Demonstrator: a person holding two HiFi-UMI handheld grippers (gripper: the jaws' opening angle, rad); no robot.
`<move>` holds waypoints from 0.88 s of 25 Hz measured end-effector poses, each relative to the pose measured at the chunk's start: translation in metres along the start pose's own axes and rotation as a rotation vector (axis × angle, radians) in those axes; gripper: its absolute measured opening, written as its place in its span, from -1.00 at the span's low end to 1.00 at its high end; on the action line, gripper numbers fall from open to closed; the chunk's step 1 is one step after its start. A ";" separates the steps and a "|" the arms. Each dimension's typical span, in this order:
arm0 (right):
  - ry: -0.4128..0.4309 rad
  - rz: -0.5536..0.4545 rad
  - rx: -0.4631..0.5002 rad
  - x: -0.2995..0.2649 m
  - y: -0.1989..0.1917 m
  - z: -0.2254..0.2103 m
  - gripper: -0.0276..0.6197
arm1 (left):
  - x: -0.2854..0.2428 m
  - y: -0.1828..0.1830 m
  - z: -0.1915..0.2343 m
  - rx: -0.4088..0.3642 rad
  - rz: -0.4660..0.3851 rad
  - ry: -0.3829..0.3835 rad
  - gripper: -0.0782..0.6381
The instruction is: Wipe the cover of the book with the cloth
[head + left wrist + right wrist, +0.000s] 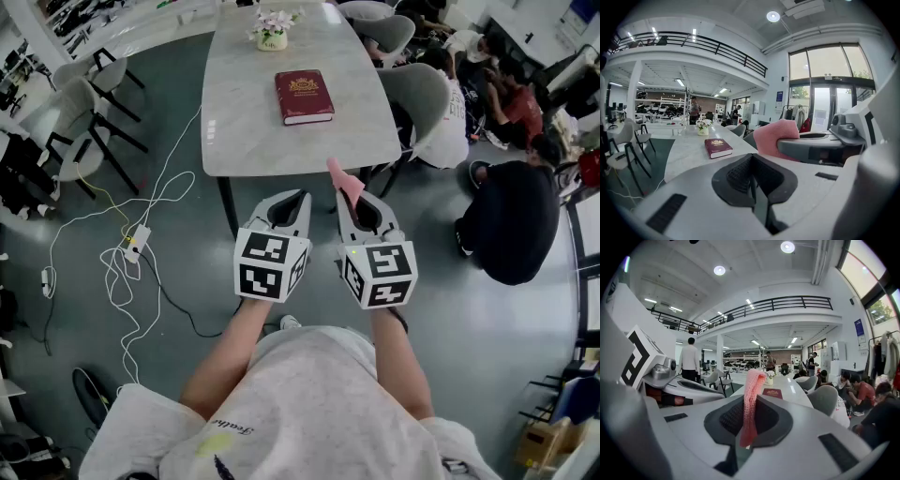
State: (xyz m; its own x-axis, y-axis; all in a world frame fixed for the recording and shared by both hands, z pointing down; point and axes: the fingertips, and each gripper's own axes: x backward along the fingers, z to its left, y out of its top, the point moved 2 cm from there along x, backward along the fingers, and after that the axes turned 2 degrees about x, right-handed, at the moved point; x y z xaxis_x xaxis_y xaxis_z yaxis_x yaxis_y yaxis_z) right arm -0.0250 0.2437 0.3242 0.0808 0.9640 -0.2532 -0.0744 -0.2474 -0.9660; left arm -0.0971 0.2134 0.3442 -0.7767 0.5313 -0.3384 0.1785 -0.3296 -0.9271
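**Cloth pinched in right tongs, book lies untouched on the desk**

A long pale marble desk (244, 112) runs away from the person, with grey chairs (427, 94) set round it. People sit in a group on the floor side to the right (511, 220). White cables (141, 244) trail over the dark floor at the left.

Both tongs are held side by side, short of the desk's near edge and well apart from what lies on it. The left tongs (752, 178) are pressed together with nothing between them. The right tongs (749, 404) are pinching the pink cloth (751, 399). It stands up out of the jaws as a narrow folded strip, its free end poking forward above the tips.

The book (304, 96) lies closed and flat on the desk, right of the middle, with its dark red cover and gold emblem facing up. Beyond it, near the far end, stands a small pot of pale flowers (272, 30).
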 end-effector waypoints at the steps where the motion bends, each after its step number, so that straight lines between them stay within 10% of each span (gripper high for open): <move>1: -0.007 0.000 -0.004 0.000 0.000 0.001 -0.85 | 0.001 0.000 0.001 0.001 0.001 0.000 -0.76; 22: 0.019 0.011 0.018 -0.037 0.000 -0.005 -0.85 | -0.022 0.005 0.025 0.043 0.002 0.010 -0.76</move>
State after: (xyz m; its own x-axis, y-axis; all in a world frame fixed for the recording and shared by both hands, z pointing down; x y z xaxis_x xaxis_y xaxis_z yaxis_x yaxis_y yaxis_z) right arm -0.0234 0.2072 0.3333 0.0991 0.9591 -0.2650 -0.0930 -0.2563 -0.9621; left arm -0.0937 0.1806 0.3513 -0.7699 0.5386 -0.3422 0.1540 -0.3635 -0.9188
